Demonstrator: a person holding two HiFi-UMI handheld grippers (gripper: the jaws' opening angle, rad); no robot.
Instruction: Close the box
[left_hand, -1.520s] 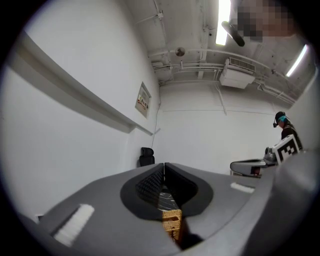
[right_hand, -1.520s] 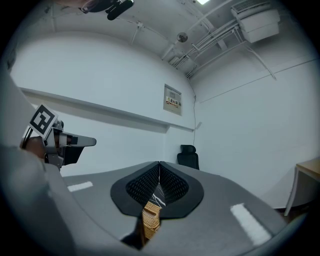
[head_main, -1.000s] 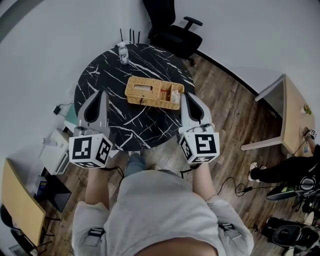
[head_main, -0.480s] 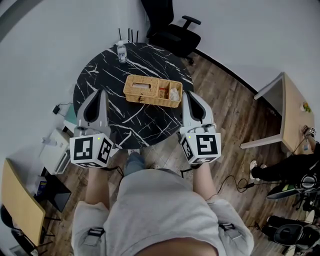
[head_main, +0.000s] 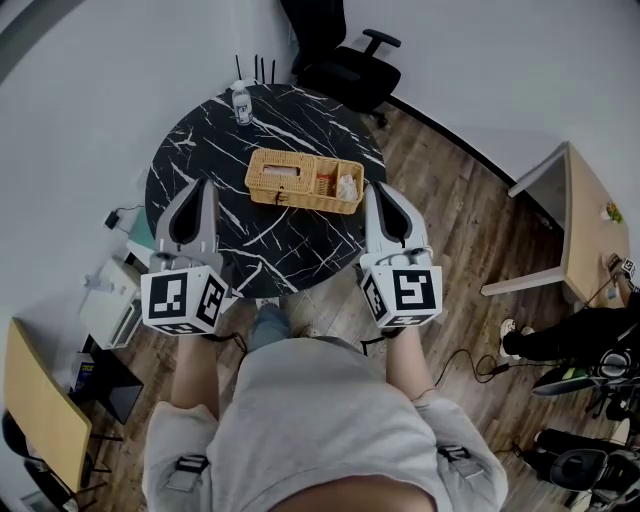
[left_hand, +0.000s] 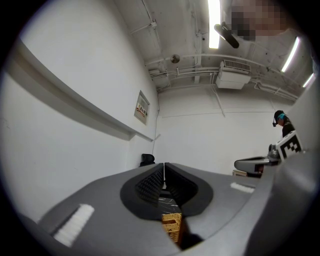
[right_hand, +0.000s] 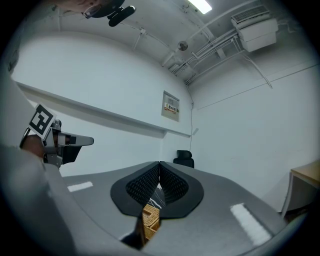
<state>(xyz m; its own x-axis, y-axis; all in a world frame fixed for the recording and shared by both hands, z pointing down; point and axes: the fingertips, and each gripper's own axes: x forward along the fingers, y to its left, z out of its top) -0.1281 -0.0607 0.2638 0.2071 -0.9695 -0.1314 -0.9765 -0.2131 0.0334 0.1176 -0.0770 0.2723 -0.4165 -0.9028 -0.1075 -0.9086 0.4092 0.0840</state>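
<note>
A rectangular wicker box (head_main: 303, 181) lies in the middle of the round black marble table (head_main: 200, 150). Its right part is uncovered and shows small items, one of them white; its left part has a dark slot on top. My left gripper (head_main: 205, 186) hovers at the table's near left, short of the box, shut and empty. My right gripper (head_main: 374, 191) is by the box's right end, also shut and empty. In the left gripper view the pads of the left gripper (left_hand: 164, 170) meet above a sliver of the box (left_hand: 171, 223). The right gripper (right_hand: 159, 167) shows the same, with the box (right_hand: 150, 217) below.
A small clear bottle (head_main: 241, 103) stands at the table's far edge. A black office chair (head_main: 345, 65) is behind the table, a wooden desk (head_main: 590, 230) to the right. Cables and gear lie on the wood floor, with a person's legs (head_main: 545, 345) at the right.
Almost nothing: the picture has shifted slightly, so the box sits a touch further up and left. Both grippers stay shut in the same places.
</note>
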